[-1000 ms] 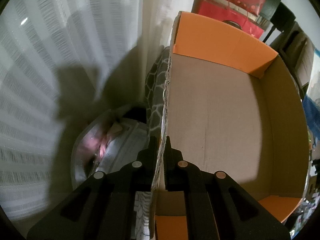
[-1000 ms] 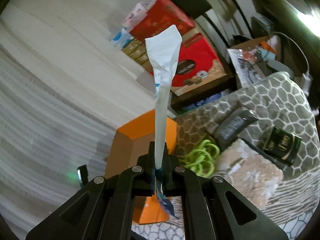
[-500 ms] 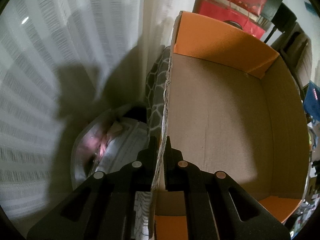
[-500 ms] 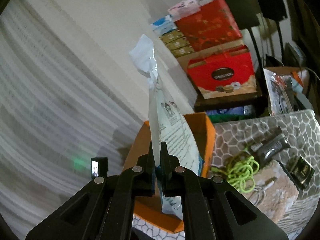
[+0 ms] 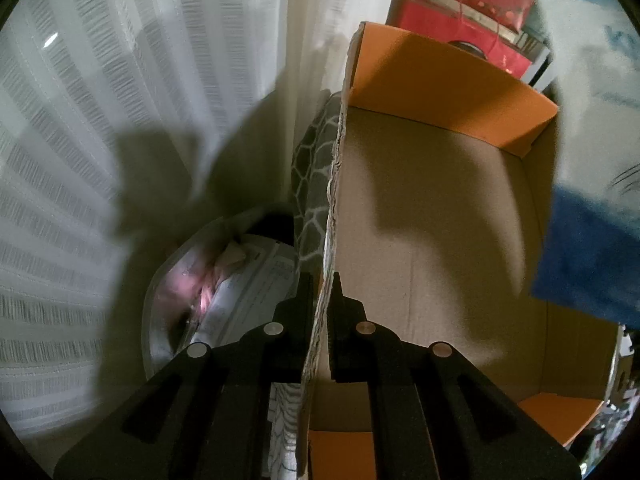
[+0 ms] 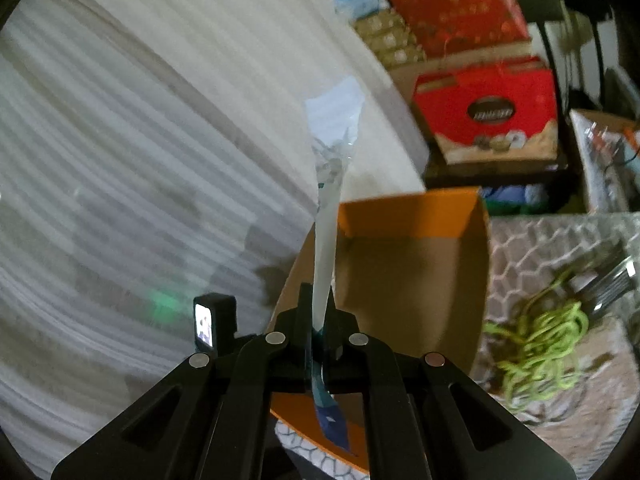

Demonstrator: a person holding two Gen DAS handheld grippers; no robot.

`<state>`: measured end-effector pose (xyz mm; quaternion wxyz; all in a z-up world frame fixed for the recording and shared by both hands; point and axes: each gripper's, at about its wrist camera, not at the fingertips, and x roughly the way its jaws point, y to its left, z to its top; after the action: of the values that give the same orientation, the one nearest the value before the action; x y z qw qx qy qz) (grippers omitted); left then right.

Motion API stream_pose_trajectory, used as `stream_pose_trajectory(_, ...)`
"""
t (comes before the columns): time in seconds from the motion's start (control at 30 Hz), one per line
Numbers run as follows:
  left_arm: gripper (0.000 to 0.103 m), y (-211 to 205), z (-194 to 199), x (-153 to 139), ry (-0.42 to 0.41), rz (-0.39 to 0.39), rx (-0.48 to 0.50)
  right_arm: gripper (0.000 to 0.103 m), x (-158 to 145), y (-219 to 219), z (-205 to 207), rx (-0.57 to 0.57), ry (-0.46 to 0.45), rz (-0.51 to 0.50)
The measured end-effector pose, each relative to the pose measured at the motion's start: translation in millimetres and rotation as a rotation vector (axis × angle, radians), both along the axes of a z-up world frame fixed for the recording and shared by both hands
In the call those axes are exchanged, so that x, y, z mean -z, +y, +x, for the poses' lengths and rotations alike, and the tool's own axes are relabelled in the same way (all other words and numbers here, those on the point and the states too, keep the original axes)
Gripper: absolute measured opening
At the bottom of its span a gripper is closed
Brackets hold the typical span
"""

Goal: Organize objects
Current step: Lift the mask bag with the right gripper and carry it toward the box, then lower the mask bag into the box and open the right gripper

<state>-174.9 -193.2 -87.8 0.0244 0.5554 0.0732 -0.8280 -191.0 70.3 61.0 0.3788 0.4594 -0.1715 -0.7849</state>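
Observation:
An open cardboard box [image 5: 432, 216] with orange flaps stands on a grey honeycomb-patterned cloth. My left gripper [image 5: 321, 280] is shut on the box's left wall edge. The box also shows in the right wrist view [image 6: 404, 264], its inside bare. My right gripper [image 6: 318, 300] is shut on a flat white-and-blue plastic packet [image 6: 330, 184], held edge-on above the box's near-left side. The packet shows as a blurred blue and white shape [image 5: 588, 248] over the box's right wall in the left wrist view.
A coil of green cord [image 6: 548, 340] and a dark flat object [image 6: 608, 276] lie on the cloth right of the box. Red gift boxes [image 6: 484, 116] are stacked behind. A white curtain [image 5: 140, 120] hangs left; a plastic bag [image 5: 208, 292] lies below.
The right gripper has carried the packet closer, over the box. The packet has come into the left wrist view at the right. The left gripper kept its hold on the box wall.

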Motion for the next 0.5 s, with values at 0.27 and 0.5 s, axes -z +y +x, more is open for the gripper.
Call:
stream_pose_trajectory(0.27,0.006,0,0,0,0.0,0.002,-0.001,0.002,60,-40,-8,-0.02,-0.1,0.016)
stream_pose_trajectory(0.5,0.006,1,1,0,0.0,0.002,-0.001,0.002,94,-65,-13,-0.016,-0.132,0.107)
